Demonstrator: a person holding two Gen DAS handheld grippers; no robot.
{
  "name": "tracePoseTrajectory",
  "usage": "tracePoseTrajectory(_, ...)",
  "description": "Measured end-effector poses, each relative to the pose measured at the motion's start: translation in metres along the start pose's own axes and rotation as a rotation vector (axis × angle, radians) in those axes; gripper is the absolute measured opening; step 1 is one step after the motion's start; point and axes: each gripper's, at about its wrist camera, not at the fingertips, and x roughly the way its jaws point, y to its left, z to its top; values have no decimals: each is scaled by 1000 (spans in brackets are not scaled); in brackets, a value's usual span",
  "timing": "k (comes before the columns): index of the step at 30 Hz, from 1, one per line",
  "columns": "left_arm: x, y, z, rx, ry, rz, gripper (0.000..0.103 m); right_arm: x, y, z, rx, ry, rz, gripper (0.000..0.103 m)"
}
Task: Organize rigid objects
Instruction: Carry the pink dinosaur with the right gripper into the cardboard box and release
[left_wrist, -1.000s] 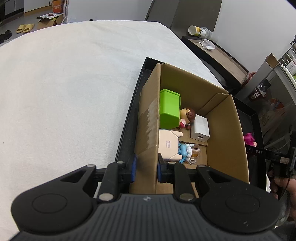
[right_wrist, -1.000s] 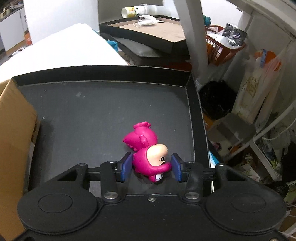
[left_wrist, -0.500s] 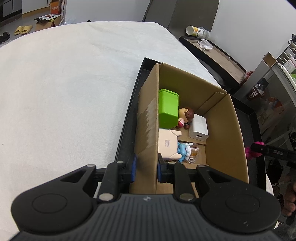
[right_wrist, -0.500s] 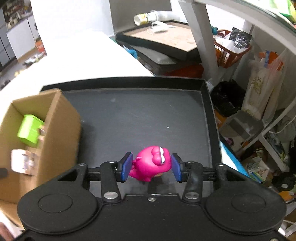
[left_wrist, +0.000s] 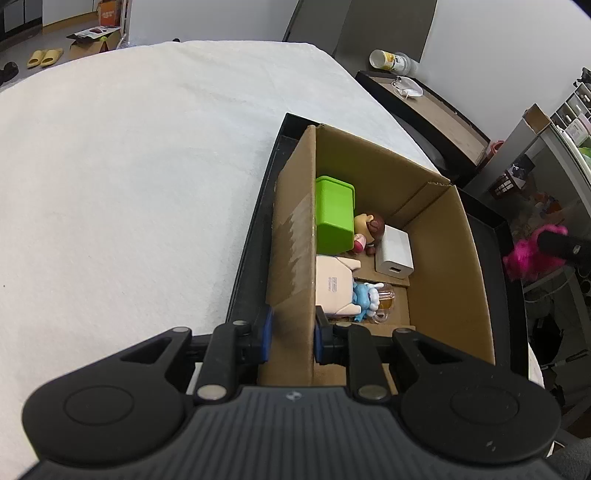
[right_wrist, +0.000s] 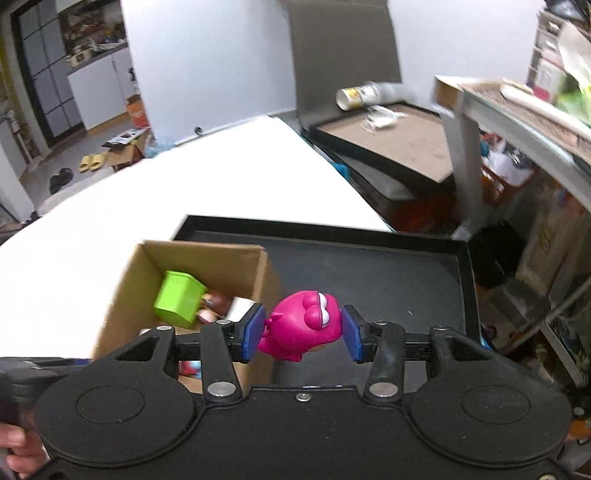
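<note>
Left tool (left_wrist: 291, 338): I clamp the cardboard box (left_wrist: 443, 258) wall.
Right tool (right_wrist: 303, 334): I grip the pink toy (right_wrist: 301, 328), just right of the box.
Progress: several toys boxed; pink toy left.

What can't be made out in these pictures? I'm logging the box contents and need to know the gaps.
- Left wrist view: the small blue-and-white figure is partly hidden by the beige carton; its form is unclear.
- Left wrist view: the bright pink toy figure is blurred, partly behind the right claw.
- Right wrist view: the open brown cardboard box has its near contents blocked by the right claw.
</note>
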Motion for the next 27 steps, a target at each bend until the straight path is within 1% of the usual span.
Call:
tracePoseTrajectory(4, 0, -1, 0, 3, 1, -3, 21, -8, 17, 9, -21, -8, 54, 45)
tracePoseTrajectory(14, 0, -1, 0, 2, 2, -6, 21, -7, 65, 16, -107, 0, 117, 45)
tracePoseTrajectory(20, 0, 0, 0, -2, 5, -14, 21, 2, 81, 14, -143, 23, 128, 45)
tracePoseTrajectory(25, 0, 0, 0, -3, 5, -16, 21, 13, 84, 13, -140, 55, 115, 45)
tracePoseTrajectory(27, 0, 1, 0, -4, 6, -18, 21, 19, 85, 11, -142, 76, 97, 45)
